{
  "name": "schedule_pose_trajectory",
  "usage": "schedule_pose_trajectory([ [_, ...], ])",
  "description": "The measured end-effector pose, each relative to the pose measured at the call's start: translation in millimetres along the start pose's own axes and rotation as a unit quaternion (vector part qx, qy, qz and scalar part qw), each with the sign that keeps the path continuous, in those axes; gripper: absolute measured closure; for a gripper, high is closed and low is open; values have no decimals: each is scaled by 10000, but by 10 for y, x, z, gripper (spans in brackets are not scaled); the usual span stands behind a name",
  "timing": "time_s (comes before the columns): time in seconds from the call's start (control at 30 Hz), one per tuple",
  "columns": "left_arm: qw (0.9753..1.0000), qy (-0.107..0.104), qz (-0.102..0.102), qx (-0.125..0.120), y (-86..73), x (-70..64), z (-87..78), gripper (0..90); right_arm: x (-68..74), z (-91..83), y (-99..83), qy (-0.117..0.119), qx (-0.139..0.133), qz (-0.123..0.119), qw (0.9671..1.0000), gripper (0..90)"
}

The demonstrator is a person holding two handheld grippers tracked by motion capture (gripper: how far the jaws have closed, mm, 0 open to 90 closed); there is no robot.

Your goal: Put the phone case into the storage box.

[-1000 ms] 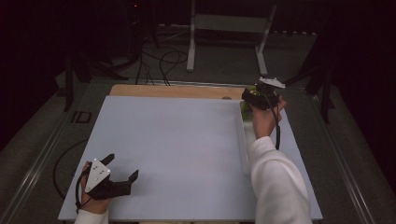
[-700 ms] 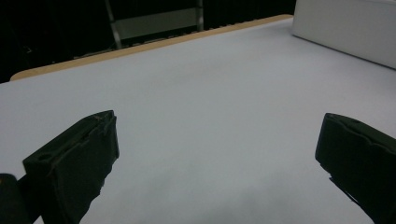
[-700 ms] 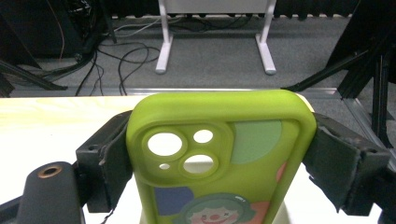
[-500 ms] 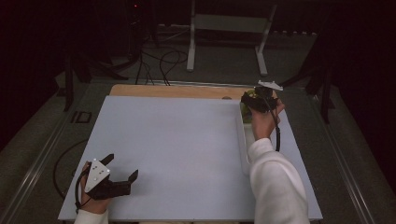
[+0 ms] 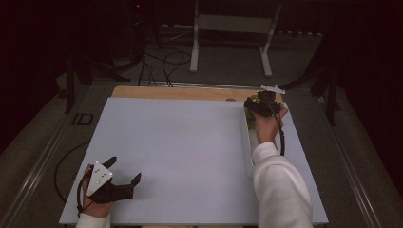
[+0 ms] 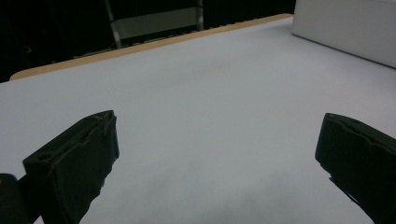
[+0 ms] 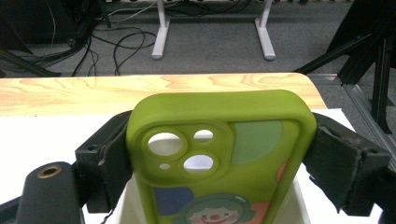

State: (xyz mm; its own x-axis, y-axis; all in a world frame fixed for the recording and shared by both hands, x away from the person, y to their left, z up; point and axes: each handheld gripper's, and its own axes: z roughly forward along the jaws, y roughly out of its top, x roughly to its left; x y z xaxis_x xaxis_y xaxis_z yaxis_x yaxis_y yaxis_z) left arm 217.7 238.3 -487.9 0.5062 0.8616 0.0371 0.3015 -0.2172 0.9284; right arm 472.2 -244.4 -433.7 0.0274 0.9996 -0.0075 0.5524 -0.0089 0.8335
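Left: the left gripper (image 5: 124, 172) rests at the near left corner of the white table mat (image 5: 180, 147), held in the person's left hand (image 5: 90, 202). Its jaws stand wide apart with nothing between them; in the left gripper view only bare mat lies ahead, with the wall of a white tray (image 6: 345, 28) at the upper right.

Centre: the mat carries nothing across its middle. A wooden table edge (image 5: 176, 92) runs along its far side.

Right: the right gripper (image 5: 253, 102) is held at the far right corner, over the far end of the long white tray (image 5: 248, 147) that lies along the mat's right side. Its jaws are closed on a green phone case (image 7: 219, 154), one pad on each long side edge just below the camera cut-outs. The case sits above the tray's far end; whether its lower end touches the tray floor cannot be told.

Handling, as a judgement: the step appears to be lifting the case out of the tray, or setting it in. It would go best with the squeeze kept even on both side edges, since the soft case may bow, and with the travel straight up or down so the lower end clears the tray walls.

Orientation: the case's long axis runs along the line of the jaws. Its camera end points away from the person toward the wooden edge, printed back uppermost.
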Motion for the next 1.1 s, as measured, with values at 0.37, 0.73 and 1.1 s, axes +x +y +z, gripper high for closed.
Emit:
schedule_pose_trajectory([
  [0.37,10000,6,-7,1,0,0,-1,1,-6,23,4,71,6,-10,10000,149],
  [0.73,10000,17,-33,-13,-2,3,-8,1,-20,32,35,283,20,123,9995,74],
  [1.1,10000,29,-14,-16,1,1,-14,1,-17,-56,69,464,-104,-15,9989,75],
])
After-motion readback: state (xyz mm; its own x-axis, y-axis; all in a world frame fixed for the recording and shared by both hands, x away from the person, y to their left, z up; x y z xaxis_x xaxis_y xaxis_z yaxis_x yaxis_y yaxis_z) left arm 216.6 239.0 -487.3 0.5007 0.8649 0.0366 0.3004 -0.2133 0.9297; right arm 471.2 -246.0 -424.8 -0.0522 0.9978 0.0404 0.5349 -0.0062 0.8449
